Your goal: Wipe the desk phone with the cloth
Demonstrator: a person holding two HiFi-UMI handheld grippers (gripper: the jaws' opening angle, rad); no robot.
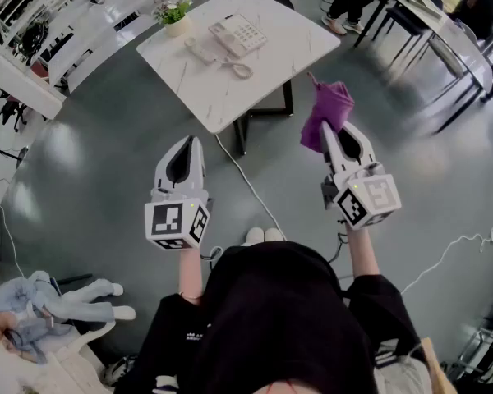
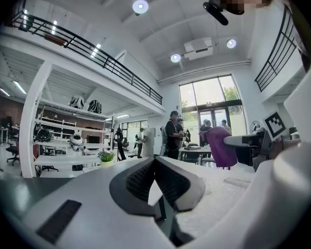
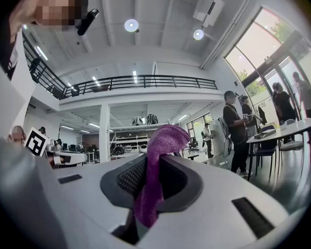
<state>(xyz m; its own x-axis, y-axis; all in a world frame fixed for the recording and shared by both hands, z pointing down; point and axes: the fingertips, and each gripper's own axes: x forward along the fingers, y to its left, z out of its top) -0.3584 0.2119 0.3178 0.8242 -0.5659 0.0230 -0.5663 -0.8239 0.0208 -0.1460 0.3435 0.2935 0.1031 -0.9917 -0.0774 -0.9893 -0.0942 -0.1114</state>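
Only the head view shows the desk phone (image 1: 240, 33). It is one white set on the far part of the single white table (image 1: 230, 101). Its handset (image 1: 200, 52) lies on the tabletop just to its left, and a looped cord (image 1: 240, 70) sits near both. The keys are too small to read.

The one purple cloth (image 1: 327, 112) is well apart from the phone, nearer and to the right, above the grey floor (image 1: 90, 162). It is pinched in the right gripper (image 1: 323, 130). From the head view the bunched cloth covers that gripper's tips. The right gripper view shows what is hidden there: the jaws are clamped on a fold of the cloth (image 3: 162, 139), whose top flops over while its tail hangs down between them.

The left gripper (image 1: 192, 141) is held level with the right one, to its left and nearer than the table. Its own view shows the left gripper (image 2: 155, 163) with its jaws pressed together and nothing between them. The same view catches the cloth (image 2: 220, 147) as a purple shape at the right.

One potted plant (image 1: 174, 13) stands at the table's far left corner. It appears small in the left gripper view (image 2: 107, 157). Several people stand by the far windows; their detail is hard to make out.
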